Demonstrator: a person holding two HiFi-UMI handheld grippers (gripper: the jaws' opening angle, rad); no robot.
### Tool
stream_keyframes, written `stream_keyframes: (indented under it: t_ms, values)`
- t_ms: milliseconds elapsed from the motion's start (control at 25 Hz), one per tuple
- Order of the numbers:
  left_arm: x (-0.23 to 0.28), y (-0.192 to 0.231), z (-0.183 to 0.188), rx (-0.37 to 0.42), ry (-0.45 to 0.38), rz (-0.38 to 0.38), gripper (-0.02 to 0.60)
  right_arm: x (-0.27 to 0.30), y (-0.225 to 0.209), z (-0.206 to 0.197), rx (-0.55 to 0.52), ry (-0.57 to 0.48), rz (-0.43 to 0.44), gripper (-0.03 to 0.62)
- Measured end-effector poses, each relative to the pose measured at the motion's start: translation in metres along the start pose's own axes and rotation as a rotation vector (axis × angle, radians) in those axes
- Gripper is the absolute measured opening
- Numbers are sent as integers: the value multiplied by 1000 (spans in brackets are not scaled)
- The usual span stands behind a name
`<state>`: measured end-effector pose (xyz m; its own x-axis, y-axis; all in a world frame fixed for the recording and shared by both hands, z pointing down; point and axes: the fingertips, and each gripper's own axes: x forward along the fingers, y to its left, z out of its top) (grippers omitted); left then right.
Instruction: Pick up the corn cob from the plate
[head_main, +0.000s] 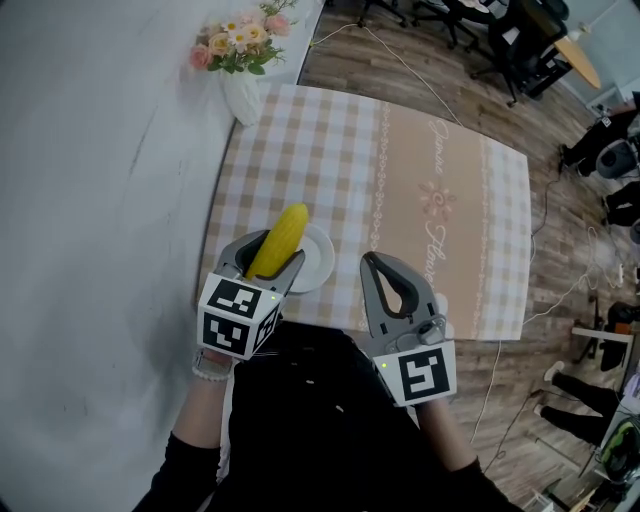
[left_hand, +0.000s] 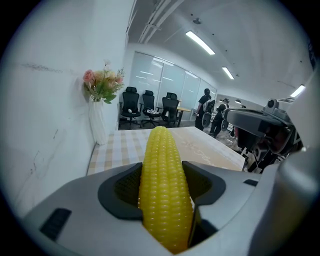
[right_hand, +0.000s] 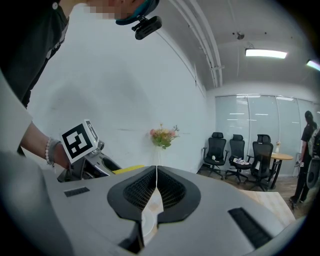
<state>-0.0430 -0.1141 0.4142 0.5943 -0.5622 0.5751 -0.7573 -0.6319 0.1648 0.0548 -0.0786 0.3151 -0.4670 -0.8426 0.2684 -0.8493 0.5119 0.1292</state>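
Above the checked tablecloth (head_main: 420, 150) beside a white wall (head_main: 90, 200), the left gripper (head_main: 268, 258) clamps the corn cob (head_main: 282, 235) by the white plate (head_main: 320, 255), while the right gripper (head_main: 374, 262) has its jaws pressed together.

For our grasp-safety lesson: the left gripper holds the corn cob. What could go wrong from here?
1. The left gripper clamps the corn cob near one end, so its long free end might tilt or slip out.
2. The plate sits by the near edge of the table; a dropped cob could knock it off.
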Motion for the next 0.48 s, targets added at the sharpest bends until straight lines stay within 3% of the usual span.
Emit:
stream_keyframes:
  t_ms: [480]
  values:
    - [-33,15,19,-33,-67,48,253,7,8,14,-24,-35,26,43]
